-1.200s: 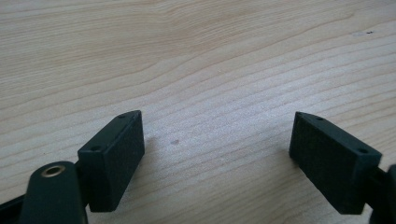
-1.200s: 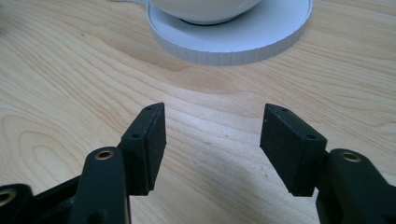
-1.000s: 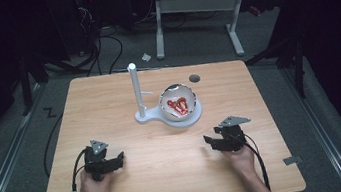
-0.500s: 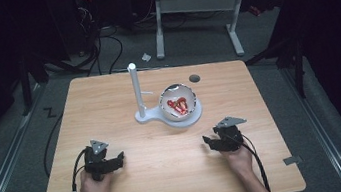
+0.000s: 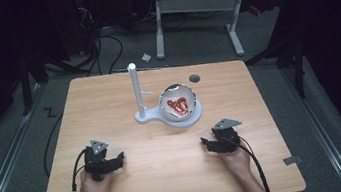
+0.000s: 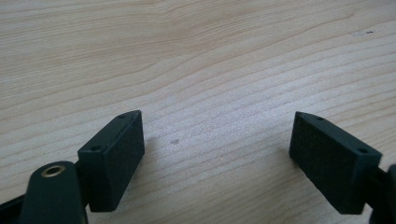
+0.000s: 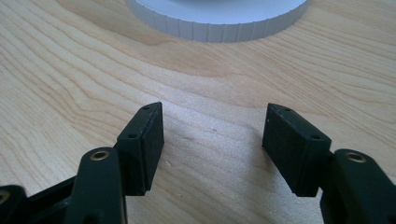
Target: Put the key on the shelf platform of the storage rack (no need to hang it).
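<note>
Your right gripper (image 5: 211,144) rests low on the table (image 5: 259,93), its jaws apart with only bare wood between them; they have just been opening a little further. In the right gripper view (image 7: 213,140) the ribbed white edge of the stand (image 7: 219,25) lies ahead of the jaws, near but not touching them. Your left gripper (image 5: 115,160) sits at the table's near left, jaws wide and holding nothing, well apart from the stand; its own view (image 6: 217,154) shows wood grain between the pads. At the table's middle, the stand's round white base (image 5: 177,120) carries a bowl (image 5: 177,95), with a white post (image 5: 135,88) upright just beside it. Inside the bowl lie red-wrapped pieces (image 5: 179,105), too small to identify.
</note>
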A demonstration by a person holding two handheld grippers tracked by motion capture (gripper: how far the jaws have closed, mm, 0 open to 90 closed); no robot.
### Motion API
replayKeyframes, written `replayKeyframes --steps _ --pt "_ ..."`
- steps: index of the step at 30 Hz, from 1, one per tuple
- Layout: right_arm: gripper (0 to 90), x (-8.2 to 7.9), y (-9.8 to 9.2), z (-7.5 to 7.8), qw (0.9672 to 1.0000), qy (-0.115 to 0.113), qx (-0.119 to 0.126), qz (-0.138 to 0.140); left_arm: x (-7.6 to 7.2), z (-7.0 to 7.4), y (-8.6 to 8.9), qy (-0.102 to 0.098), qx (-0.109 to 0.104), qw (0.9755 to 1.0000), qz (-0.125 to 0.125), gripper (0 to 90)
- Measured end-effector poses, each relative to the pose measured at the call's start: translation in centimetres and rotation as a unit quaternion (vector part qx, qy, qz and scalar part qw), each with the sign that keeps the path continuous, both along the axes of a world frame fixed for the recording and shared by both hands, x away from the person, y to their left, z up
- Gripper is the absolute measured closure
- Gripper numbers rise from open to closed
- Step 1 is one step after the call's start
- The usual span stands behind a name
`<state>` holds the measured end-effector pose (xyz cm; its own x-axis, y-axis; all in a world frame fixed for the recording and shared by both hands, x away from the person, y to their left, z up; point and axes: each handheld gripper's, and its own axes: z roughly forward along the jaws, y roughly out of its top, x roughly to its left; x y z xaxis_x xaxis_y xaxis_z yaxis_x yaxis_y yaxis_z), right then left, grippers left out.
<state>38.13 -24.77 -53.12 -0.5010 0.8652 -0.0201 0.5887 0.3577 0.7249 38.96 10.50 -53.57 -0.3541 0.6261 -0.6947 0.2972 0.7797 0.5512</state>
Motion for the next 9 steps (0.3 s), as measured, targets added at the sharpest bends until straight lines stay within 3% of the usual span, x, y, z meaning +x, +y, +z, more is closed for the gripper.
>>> replayKeyframes --steps 9 --pt "37.6 0.01 0.02 -0.01 1.0 0.0 0.0 0.002 0.0 0.0 -0.01 0.0 0.0 1.0 0.0 18.3"
